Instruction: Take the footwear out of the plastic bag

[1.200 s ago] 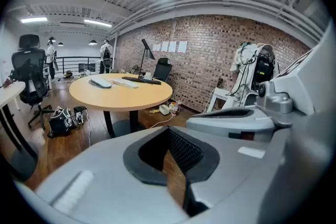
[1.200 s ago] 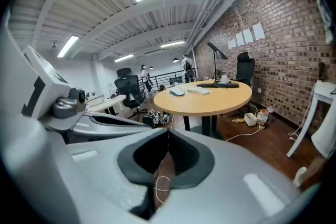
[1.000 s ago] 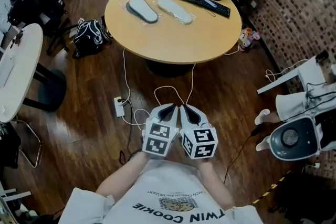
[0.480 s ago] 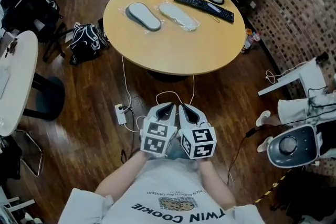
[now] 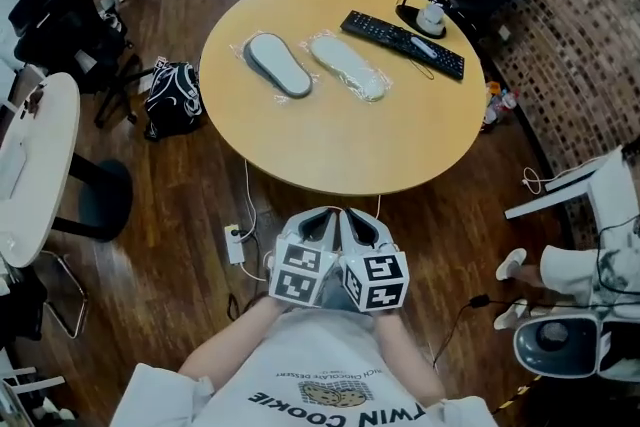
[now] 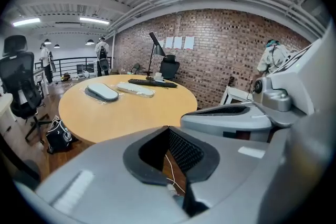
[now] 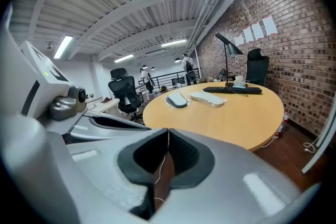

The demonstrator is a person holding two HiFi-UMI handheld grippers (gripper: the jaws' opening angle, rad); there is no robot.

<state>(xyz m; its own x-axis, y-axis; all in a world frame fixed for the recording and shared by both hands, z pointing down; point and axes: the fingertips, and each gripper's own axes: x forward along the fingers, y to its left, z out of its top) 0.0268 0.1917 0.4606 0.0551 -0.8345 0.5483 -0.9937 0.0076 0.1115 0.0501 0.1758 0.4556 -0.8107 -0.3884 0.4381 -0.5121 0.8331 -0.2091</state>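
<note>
Two slippers lie side by side on the round wooden table (image 5: 400,145), each in its own clear plastic bag. The grey slipper (image 5: 279,65) is on the left, the white slipper (image 5: 347,67) on the right. Both also show in the left gripper view, grey slipper (image 6: 103,92) and white slipper (image 6: 135,90), and in the right gripper view, grey slipper (image 7: 177,99) and white slipper (image 7: 208,98). My left gripper (image 5: 318,223) and right gripper (image 5: 362,223) are held close together over the floor, just short of the table's near edge. Both are shut and empty.
A black keyboard (image 5: 403,43), a desk lamp base and a cup (image 5: 431,16) sit at the table's far right. A black backpack (image 5: 172,99) lies on the floor to the left, and a power strip (image 5: 235,244) with cables lies under the table edge. A white table (image 5: 35,165) stands at left.
Both grippers have moved together toward the round table, whose near edge is now right in front of them. Their jaws stay shut.
</note>
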